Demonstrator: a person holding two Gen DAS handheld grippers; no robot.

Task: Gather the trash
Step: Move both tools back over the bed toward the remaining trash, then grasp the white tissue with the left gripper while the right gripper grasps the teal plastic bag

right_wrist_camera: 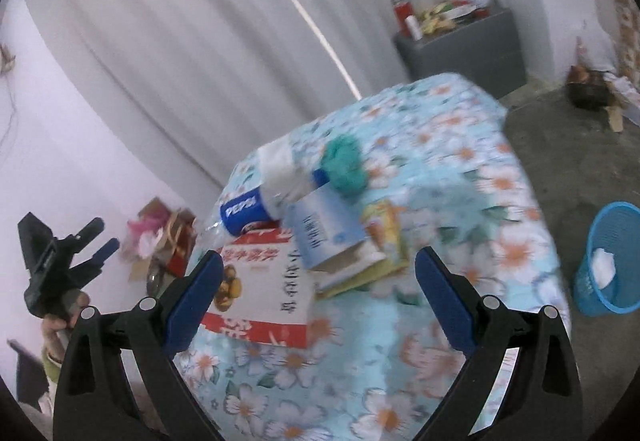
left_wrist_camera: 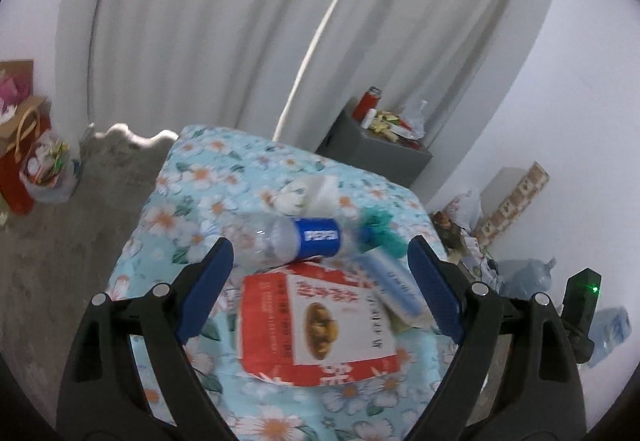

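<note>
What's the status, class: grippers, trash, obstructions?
Left gripper open, empty. Right gripper open, empty. Trash pile untouched on floral cloth; blue bin on the floor beside it. Nothing blocking.

Both views: soft, even indoor light, moderately bright, cool cast; no hard shadows. Thin bright streak of daylight at curtain [left_wrist_camera: 224, 21] gap. White wall [left_wrist_camera: 560, 89] washed out, near overexposed. Strong fisheye: black vignette at corners, straight lines bowed. Motion blur over floral cover [left_wrist_camera: 192, 177], bottle [left_wrist_camera: 296, 239] and red carton [left_wrist_camera: 312, 325]; print smeared. Fingers [left_wrist_camera: 204, 285] sharp. Green LED glare spot, right edge of left view
</note>
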